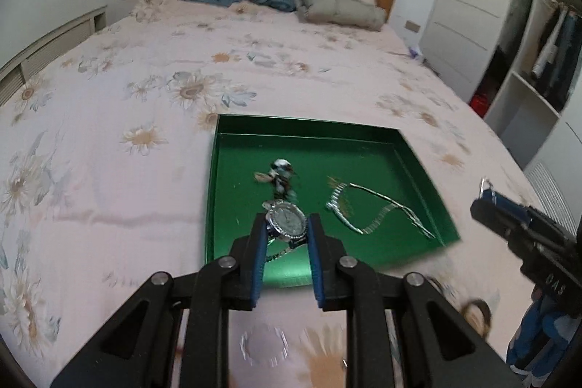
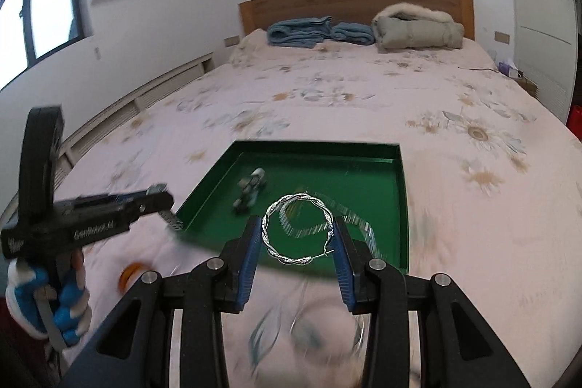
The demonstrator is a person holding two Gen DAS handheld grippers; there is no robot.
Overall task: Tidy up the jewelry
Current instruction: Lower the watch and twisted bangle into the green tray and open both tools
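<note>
A watch [image 1: 286,220] and a hoop [image 2: 297,228] are being carried, gripped between fingers, over the tray [image 1: 309,128], likely needing release there.

My left tongs [image 1: 287,228] grip a rhinestone-rimmed watch [image 1: 286,220] by the sides of its case, held over the near part of the green tray [image 1: 418,166] on the flowered bed [image 1: 145,90]. Its band trails down between my blue pads [image 1: 257,253]. Inside the tray lie a dark beaded piece [image 1: 280,176], blurred, and a loose silver chain [image 1: 371,210] to its right. My right tongs [image 1: 489,193] show at the right edge, well apart, pinching something thin and silvery.
</note>
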